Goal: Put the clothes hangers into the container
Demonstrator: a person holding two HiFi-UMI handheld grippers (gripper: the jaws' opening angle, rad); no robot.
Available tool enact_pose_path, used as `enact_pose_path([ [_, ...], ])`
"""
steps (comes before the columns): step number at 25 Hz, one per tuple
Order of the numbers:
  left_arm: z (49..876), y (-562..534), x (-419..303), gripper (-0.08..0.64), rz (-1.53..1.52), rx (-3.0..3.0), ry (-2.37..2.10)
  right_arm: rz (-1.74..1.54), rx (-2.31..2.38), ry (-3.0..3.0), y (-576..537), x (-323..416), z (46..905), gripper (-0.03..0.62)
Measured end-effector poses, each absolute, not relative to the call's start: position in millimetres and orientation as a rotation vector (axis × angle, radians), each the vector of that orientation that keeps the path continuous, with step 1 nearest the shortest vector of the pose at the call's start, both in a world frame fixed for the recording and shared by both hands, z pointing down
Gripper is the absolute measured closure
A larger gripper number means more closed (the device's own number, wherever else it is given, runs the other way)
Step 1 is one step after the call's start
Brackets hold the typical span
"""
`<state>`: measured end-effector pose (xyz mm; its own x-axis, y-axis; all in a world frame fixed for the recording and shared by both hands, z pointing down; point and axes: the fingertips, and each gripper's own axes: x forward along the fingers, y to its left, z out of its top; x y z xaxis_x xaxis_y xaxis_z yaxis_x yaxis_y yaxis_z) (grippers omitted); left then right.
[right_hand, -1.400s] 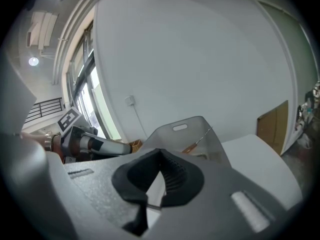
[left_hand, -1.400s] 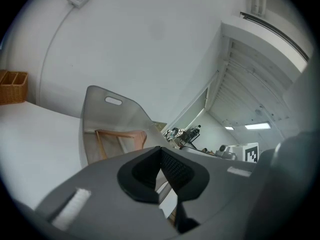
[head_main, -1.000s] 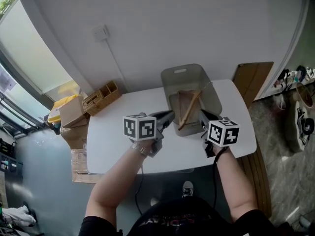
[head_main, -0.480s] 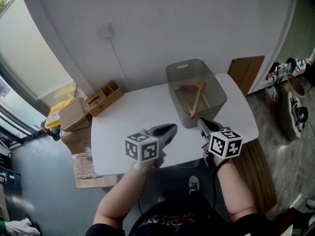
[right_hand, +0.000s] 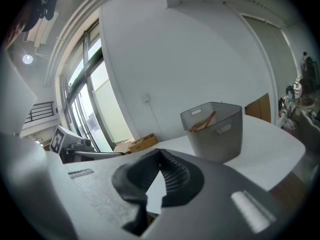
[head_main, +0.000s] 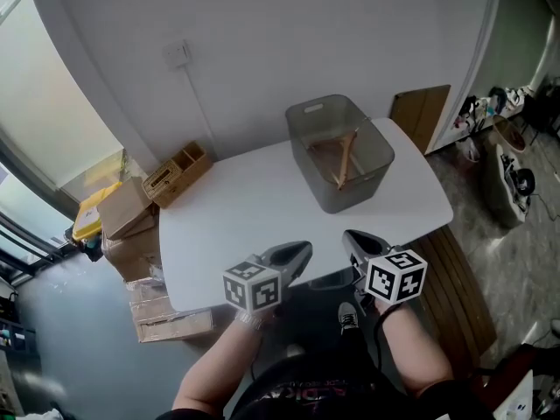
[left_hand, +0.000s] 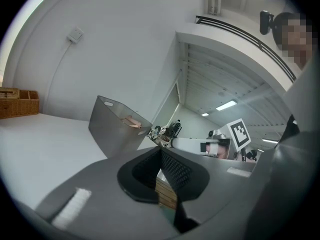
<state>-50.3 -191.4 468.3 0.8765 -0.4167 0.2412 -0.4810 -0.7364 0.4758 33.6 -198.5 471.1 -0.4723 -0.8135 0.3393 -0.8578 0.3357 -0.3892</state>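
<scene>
A grey see-through container (head_main: 325,192) stands at the far right of the white table (head_main: 227,217). Wooden clothes hangers (head_main: 343,157) lie inside it. Both grippers hover at the table's near edge, well short of the container. My left gripper (head_main: 300,250) is shut and empty, and my right gripper (head_main: 348,238) is shut and empty too. The left gripper view shows the container (left_hand: 117,129) ahead with a hanger (left_hand: 131,122) at its rim, beyond the touching tips of the left gripper (left_hand: 161,151). In the right gripper view the container (right_hand: 215,131) with hangers (right_hand: 204,120) stands past the right gripper (right_hand: 160,154).
A wicker organiser (head_main: 179,171) and cardboard boxes (head_main: 127,208) sit off the table's left side. A wooden board (head_main: 418,116) leans on the wall at the right, with shoes (head_main: 512,182) on the floor beyond. A wall socket (head_main: 175,52) hangs above.
Both grippers have drawn back from the container to the table's near edge. The hangers have stayed in the container.
</scene>
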Motion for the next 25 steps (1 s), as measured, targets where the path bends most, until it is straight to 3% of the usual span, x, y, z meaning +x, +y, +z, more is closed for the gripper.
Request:
enact_pose_path([
  [25, 517, -43, -80, 0.555, 0.212, 2.448, -0.521, 0.903, 1.442, -2.464, -60, -27, 519, 0.591],
])
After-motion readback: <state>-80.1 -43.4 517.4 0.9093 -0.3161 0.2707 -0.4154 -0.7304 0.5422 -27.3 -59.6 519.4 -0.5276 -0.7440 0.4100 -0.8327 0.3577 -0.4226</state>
